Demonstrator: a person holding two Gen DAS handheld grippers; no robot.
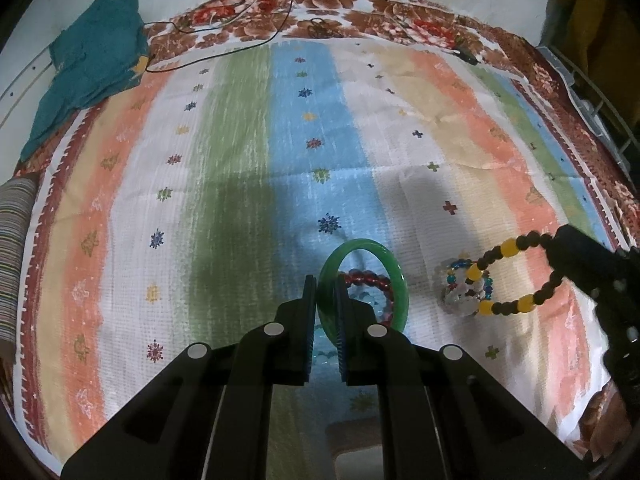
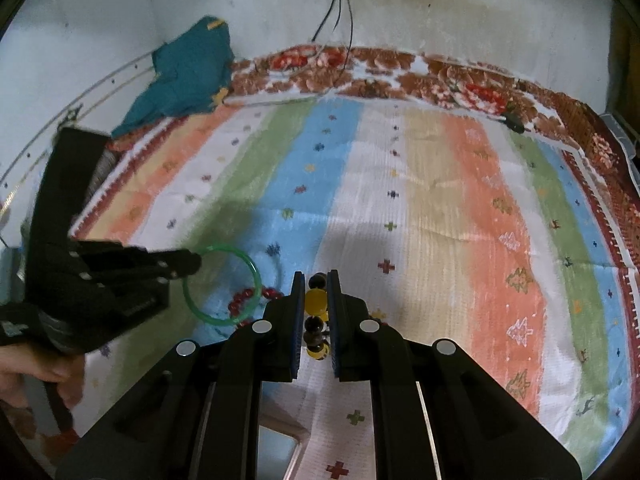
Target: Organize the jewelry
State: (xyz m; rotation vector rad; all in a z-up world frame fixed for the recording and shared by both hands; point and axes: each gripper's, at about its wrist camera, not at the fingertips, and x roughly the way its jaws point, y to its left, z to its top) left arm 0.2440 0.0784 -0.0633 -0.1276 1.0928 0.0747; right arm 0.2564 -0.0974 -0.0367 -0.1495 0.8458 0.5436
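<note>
My left gripper [image 1: 326, 284] is shut on the rim of a green bangle [image 1: 394, 272], which stands on edge above the striped cloth. Behind the bangle lies a red beaded bracelet [image 1: 370, 279]. A bracelet of dark and yellow beads [image 1: 508, 250] hangs in a loop from my right gripper [image 1: 554, 242], above a small pile of mixed-colour beaded jewelry [image 1: 464, 290]. In the right wrist view my right gripper [image 2: 316, 286] is shut on the dark and yellow bracelet [image 2: 315, 300], and the left gripper [image 2: 194, 262] holds the green bangle [image 2: 256, 280] over the red beads [image 2: 240, 300].
A striped cloth [image 1: 240, 160] covers the bed with a floral border [image 1: 360, 16] at the far side. A teal garment [image 1: 92, 64] lies far left, and thin cables [image 1: 224, 48] run across the far edge. A pale box corner [image 2: 280, 452] shows below the right gripper. A hand [image 2: 36, 376] grips the left tool.
</note>
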